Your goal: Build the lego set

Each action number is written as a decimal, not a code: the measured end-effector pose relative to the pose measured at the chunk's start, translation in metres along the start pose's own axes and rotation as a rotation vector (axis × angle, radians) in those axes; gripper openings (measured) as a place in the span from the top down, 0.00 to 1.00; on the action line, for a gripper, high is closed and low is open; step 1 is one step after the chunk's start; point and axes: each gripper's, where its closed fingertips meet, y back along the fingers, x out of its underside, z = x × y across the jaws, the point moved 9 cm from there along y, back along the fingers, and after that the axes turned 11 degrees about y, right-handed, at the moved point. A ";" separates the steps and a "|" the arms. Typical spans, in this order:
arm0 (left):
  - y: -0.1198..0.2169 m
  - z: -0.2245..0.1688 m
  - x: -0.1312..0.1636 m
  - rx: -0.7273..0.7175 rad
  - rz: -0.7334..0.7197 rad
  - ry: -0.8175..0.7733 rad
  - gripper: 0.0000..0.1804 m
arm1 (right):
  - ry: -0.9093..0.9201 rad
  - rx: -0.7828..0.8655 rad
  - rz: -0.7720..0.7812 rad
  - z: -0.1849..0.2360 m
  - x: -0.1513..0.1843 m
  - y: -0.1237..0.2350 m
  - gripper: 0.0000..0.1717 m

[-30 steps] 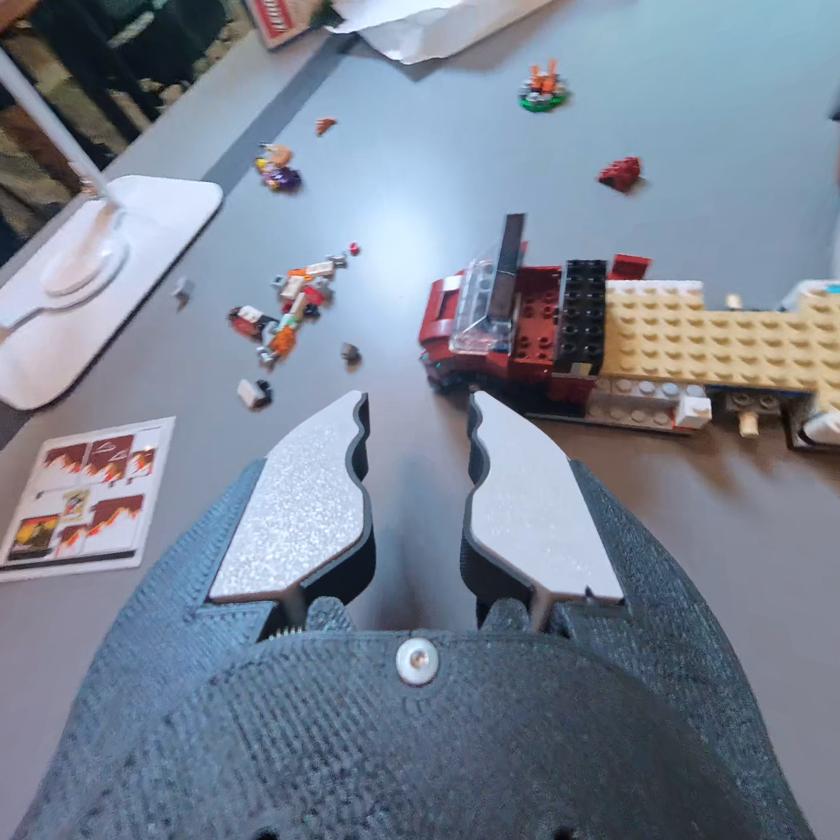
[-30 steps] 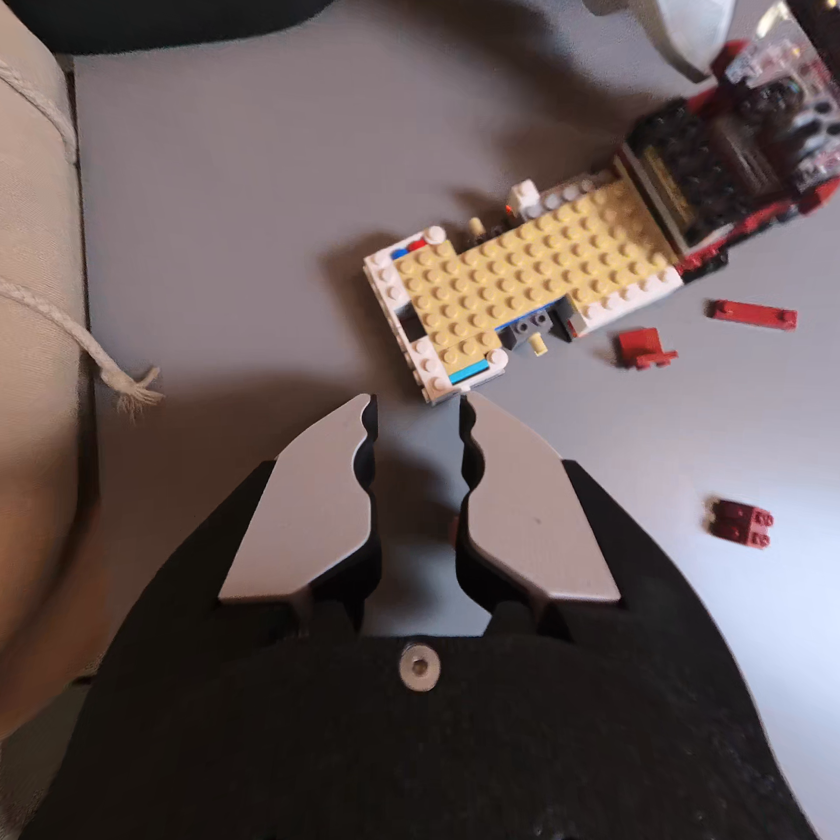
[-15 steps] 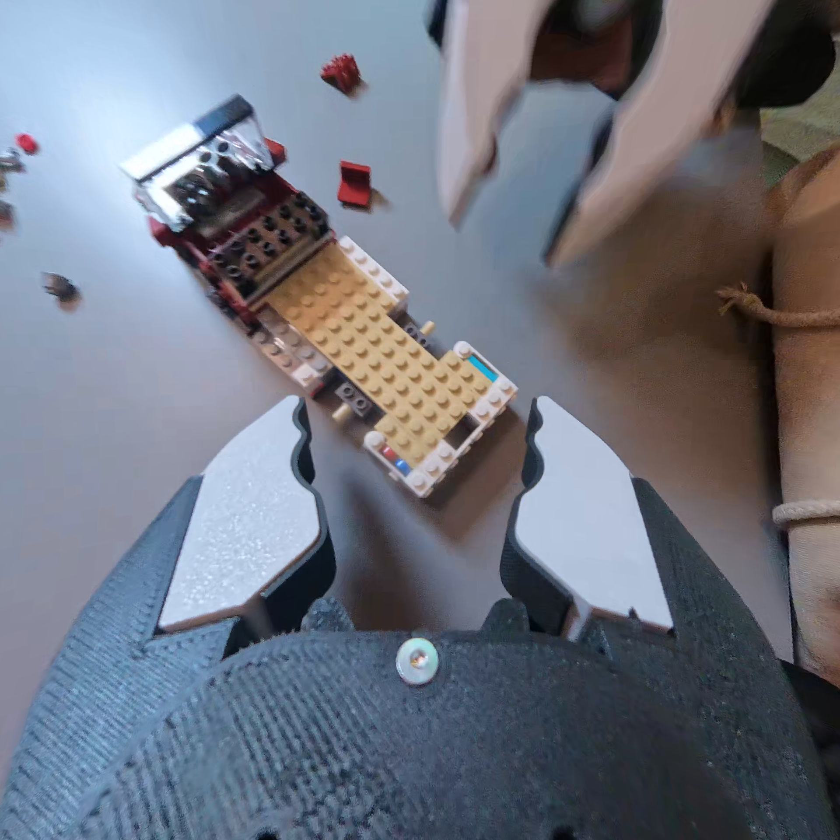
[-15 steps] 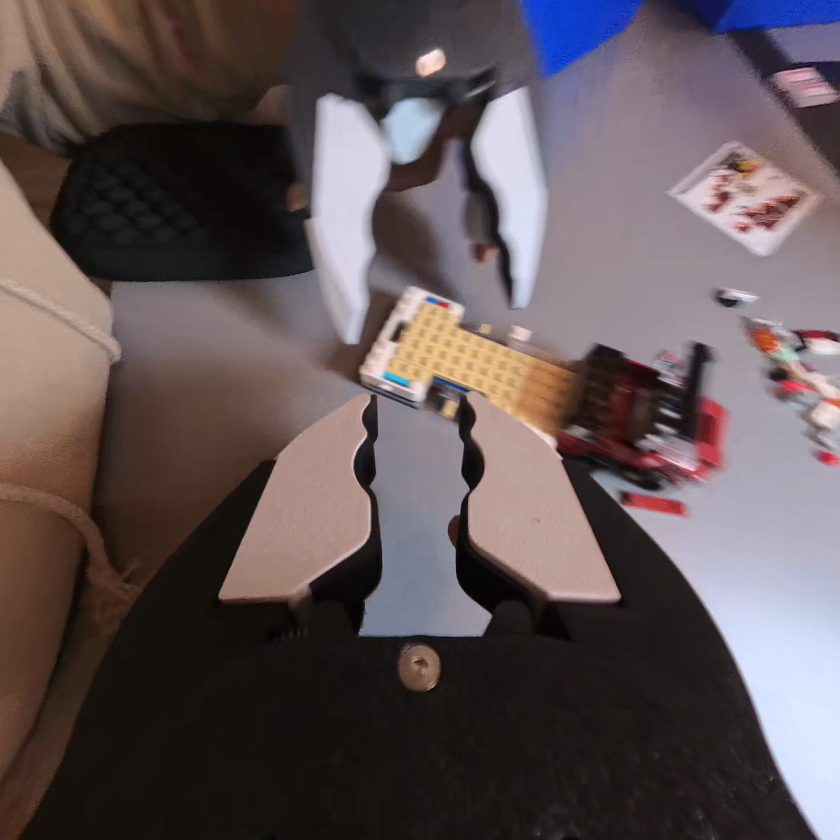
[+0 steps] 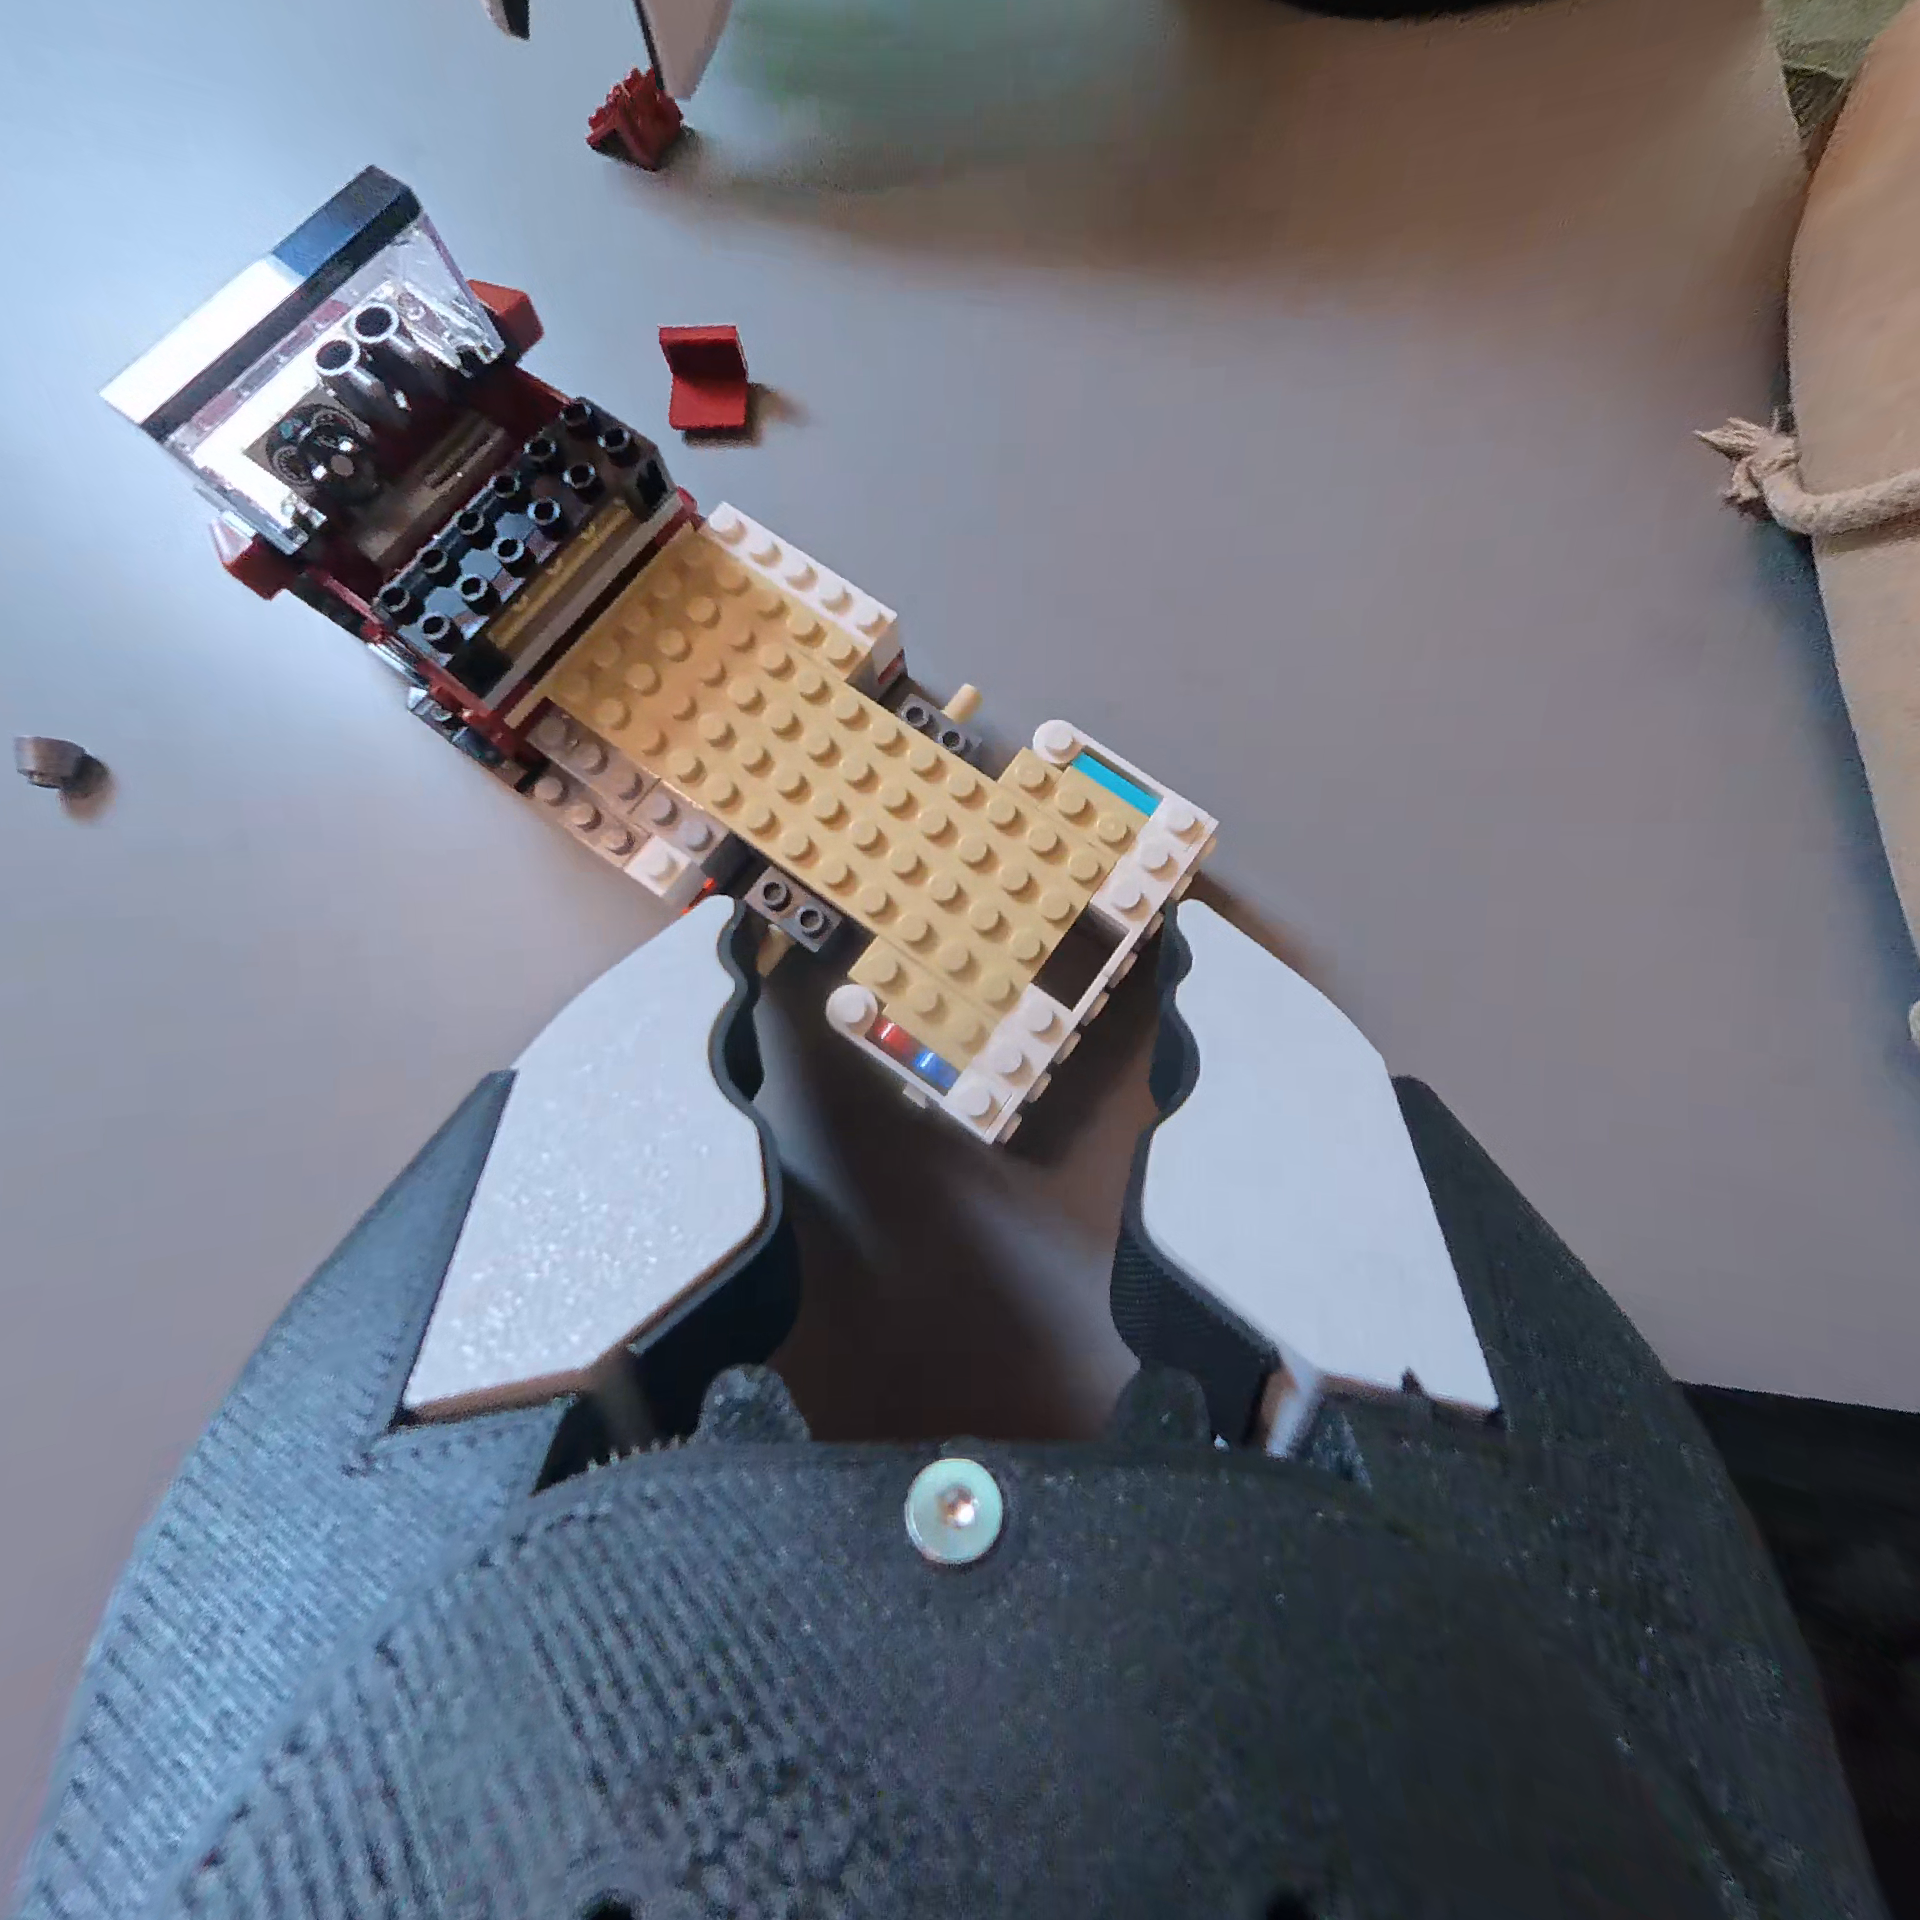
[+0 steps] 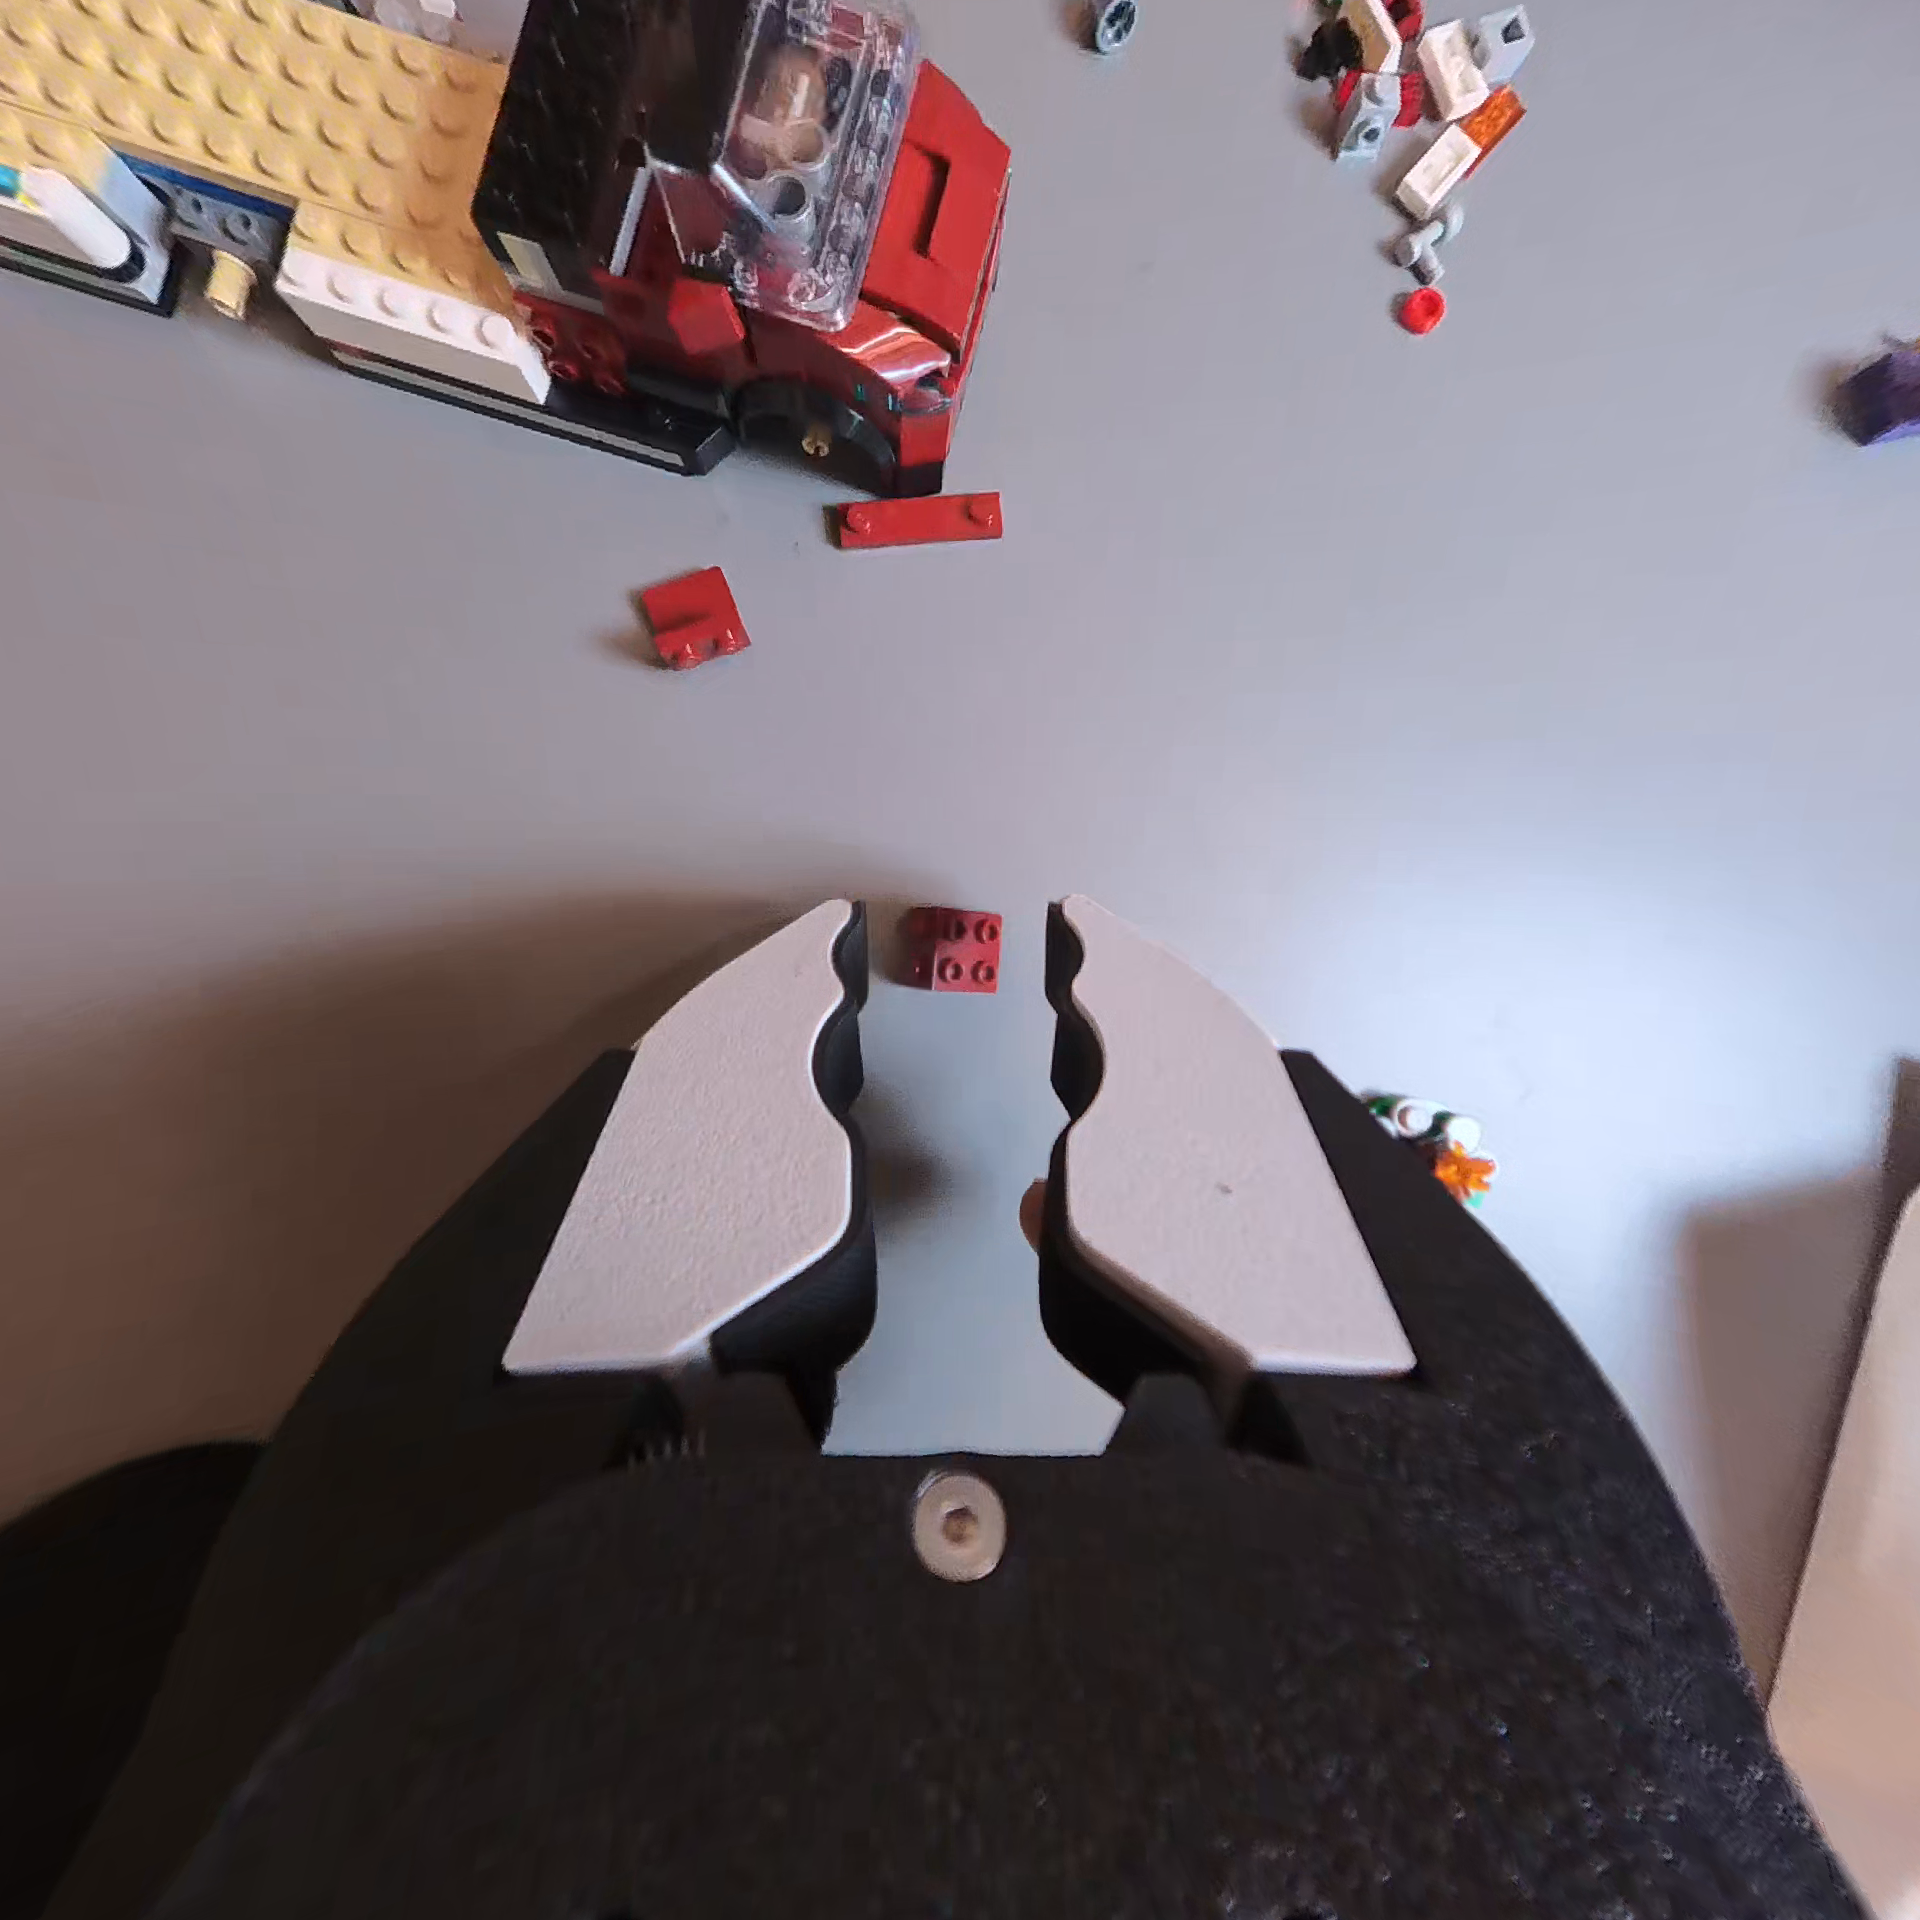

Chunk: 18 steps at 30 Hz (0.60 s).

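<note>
1. One brick-built truck [image 5: 790, 790] lies on the grey table [image 5: 1299, 436], running from the upper left of the left wrist view down to its centre: a dark red cab with a clear windscreen, a black studded block, then a long tan studded deck edged with white bricks.
2. The left gripper [image 5: 951, 914] has its jaws spread wide around the white-framed rear end of the truck. The right fingertip [image 5: 1179, 935] sits against or just beside the white corner; the left one stands clear of it, so nothing is clamped.
3. The right gripper [image 6: 951, 914] is part-open over one small dark red brick [image 6: 956, 948], which lies on the table between the fingertips with a gap on each side.
4. Two more loose dark red pieces lie above centre in the right wrist view: a flat strip [image 6: 920, 517] just beside the cab and a hinged piece [image 6: 694, 617] to its lower left.
5. One heap of mixed small bricks [image 6: 1423, 114] sits at the upper right, with one red round stud [image 6: 1419, 309] below it and one purple piece [image 6: 1886, 395] at the right edge.
6. Bare table fills the middle of the right wrist view. A beige sleeve with a cord [image 5: 1797, 499] borders the right edge of the left wrist view.
</note>
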 end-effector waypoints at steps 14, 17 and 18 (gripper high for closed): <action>0.007 0.003 0.005 -0.006 0.007 -0.015 0.59 | 0.108 -0.178 0.032 -0.017 -0.057 -0.053 0.79; 0.010 0.004 0.007 -0.006 0.008 -0.021 0.59 | 0.122 -0.198 0.049 -0.021 -0.060 -0.056 0.79; 0.011 0.004 0.008 -0.004 0.012 -0.021 0.59 | 0.124 -0.203 0.048 -0.022 -0.061 -0.056 0.79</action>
